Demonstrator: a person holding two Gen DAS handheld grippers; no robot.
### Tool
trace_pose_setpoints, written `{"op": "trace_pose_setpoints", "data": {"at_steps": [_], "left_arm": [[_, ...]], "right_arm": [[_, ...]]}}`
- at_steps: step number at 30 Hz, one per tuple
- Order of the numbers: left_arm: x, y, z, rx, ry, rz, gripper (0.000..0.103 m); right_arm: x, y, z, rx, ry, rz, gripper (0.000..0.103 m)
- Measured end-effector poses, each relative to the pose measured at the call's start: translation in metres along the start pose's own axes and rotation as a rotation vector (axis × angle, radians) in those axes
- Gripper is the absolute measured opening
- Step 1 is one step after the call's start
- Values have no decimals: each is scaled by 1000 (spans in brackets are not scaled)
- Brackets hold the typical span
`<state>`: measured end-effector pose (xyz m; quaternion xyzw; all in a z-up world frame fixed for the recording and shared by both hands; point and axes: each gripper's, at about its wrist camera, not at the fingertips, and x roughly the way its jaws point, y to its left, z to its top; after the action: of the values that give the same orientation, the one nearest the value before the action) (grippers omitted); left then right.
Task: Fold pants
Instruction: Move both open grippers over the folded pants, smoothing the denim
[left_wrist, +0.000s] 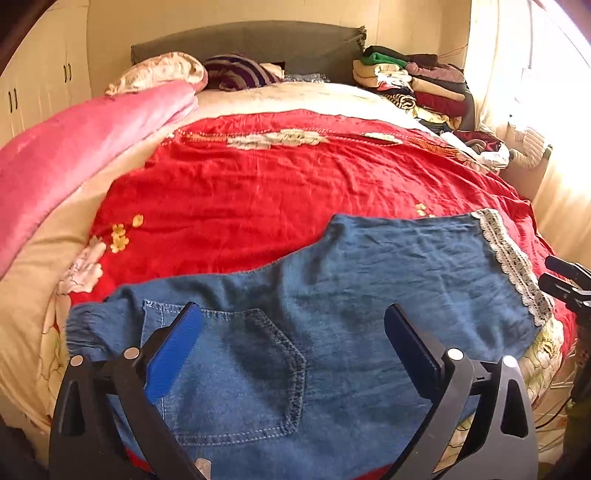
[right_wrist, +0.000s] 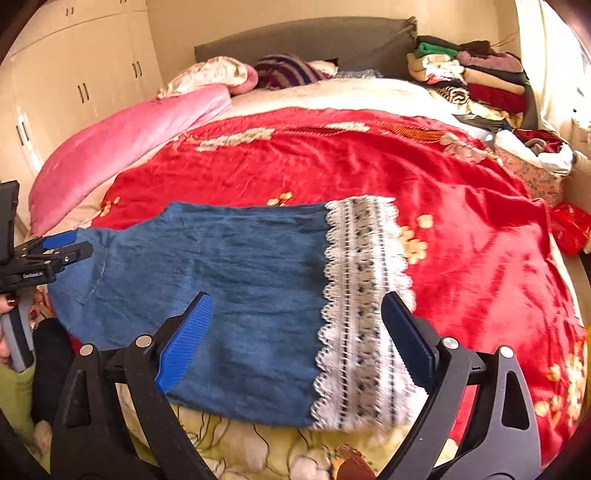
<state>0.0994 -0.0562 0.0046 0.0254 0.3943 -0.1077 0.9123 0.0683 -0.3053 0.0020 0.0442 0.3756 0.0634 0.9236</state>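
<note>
Denim pants (left_wrist: 332, 295) lie flat on the bed (left_wrist: 258, 177), under both wide, empty grippers: left gripper (left_wrist: 293, 332) over the pocket, right gripper (right_wrist: 297, 325) beside the lace hem (right_wrist: 365, 295). Next fold probably needs both edges pinched evenly.

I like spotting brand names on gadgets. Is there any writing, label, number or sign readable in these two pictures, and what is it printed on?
"GenRobot.AI", roughly; small white print on the black body of the left gripper, seen at the left edge of the right wrist view. The letters are tiny, so the reading is uncertain.
No readable text on the folded blue denim pants with white lace hem, the red flowered bedspread, or the stacked clothes.
</note>
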Motion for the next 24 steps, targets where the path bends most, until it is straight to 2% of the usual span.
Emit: {"op": "trace_pose_setpoints", "data": {"at_steps": [14, 24], "left_arm": [[-35, -38, 16, 64, -72, -26, 98], [-19, -76, 28, 148, -64, -48, 98]], "right_arm": [[-43, -32, -5, 50, -91, -41, 90], [-53, -51, -15, 71, -103, -55, 90]]}}
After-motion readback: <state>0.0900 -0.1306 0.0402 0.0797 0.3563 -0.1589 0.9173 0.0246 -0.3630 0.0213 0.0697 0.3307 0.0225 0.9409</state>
